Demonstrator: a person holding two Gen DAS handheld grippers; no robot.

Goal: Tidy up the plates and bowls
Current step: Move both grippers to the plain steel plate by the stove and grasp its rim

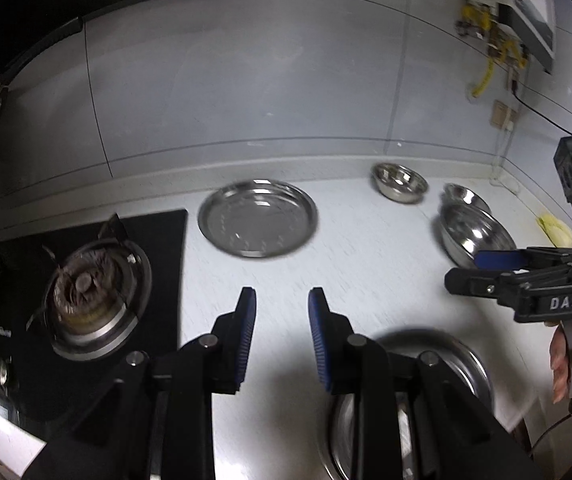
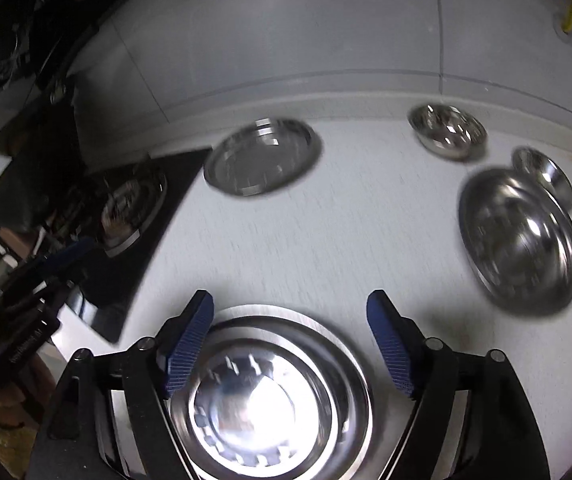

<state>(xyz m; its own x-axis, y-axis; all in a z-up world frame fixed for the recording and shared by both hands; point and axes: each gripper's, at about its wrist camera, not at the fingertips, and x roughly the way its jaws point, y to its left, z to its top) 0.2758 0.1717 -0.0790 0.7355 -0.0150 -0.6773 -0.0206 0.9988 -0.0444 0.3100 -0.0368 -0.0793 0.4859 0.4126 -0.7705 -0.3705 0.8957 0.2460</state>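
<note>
Steel dishes lie on a white counter. A flat plate (image 1: 257,218) (image 2: 262,156) sits at the back next to the stove. A small bowl (image 1: 399,182) (image 2: 448,131) stands at the back right. A large plate (image 1: 476,234) (image 2: 520,242) lies at the right with a small bowl (image 1: 466,194) (image 2: 546,174) behind it. A stack of plates (image 2: 281,396) (image 1: 458,364) lies at the front. My left gripper (image 1: 281,300) is open and empty over bare counter. My right gripper (image 2: 290,304) (image 1: 486,268) is open and empty above the stack.
A black gas stove (image 1: 97,292) (image 2: 133,204) fills the left side. A grey tiled wall (image 1: 245,80) backs the counter. A wall unit with yellow hoses (image 1: 506,20) hangs at the upper right. A yellowish rag (image 1: 556,228) lies at the far right.
</note>
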